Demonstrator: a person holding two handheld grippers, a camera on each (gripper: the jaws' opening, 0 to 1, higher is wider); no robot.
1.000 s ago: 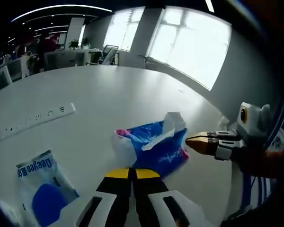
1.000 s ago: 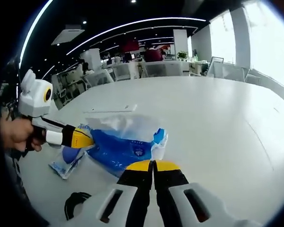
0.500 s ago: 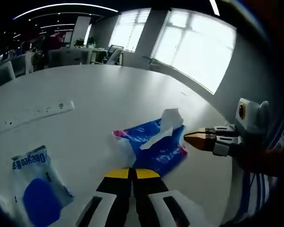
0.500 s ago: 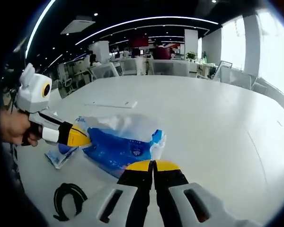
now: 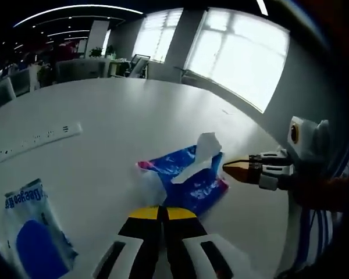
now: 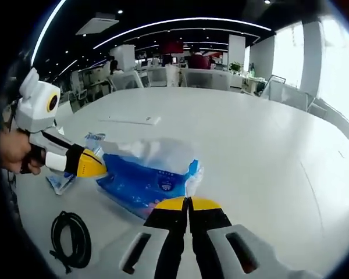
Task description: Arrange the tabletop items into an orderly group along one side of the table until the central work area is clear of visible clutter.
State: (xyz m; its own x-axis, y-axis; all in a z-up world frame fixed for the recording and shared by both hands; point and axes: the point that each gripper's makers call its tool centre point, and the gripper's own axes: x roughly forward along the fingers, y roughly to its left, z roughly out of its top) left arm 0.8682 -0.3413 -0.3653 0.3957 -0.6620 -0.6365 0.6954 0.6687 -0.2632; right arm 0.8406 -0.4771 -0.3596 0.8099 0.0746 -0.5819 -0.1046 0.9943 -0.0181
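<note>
A blue soft tissue pack (image 5: 189,179) lies on the white table (image 5: 116,110), a white tissue (image 5: 206,145) sticking up from its top. My left gripper (image 5: 160,213) is shut and empty, just short of the pack's near edge. My right gripper (image 5: 235,170) comes in from the right, shut, its tip nearly touching the pack's end. In the right gripper view the same tissue pack (image 6: 142,177) sits just past my shut right gripper (image 6: 188,203), and the left gripper (image 6: 95,167) points at the pack's left end, shut.
A white power strip (image 5: 38,139) lies farther out on the table. A blue-and-white wipes packet (image 5: 29,229) lies at the near left. A coiled black cable (image 6: 68,238) rests close to the table edge. A hand (image 6: 11,156) holds the left gripper. Office desks and chairs stand beyond.
Both views have shifted a little. The right gripper's tip has edged closer to the tissue pack, and the black cable has come further into the right gripper view. The pack stays put.
</note>
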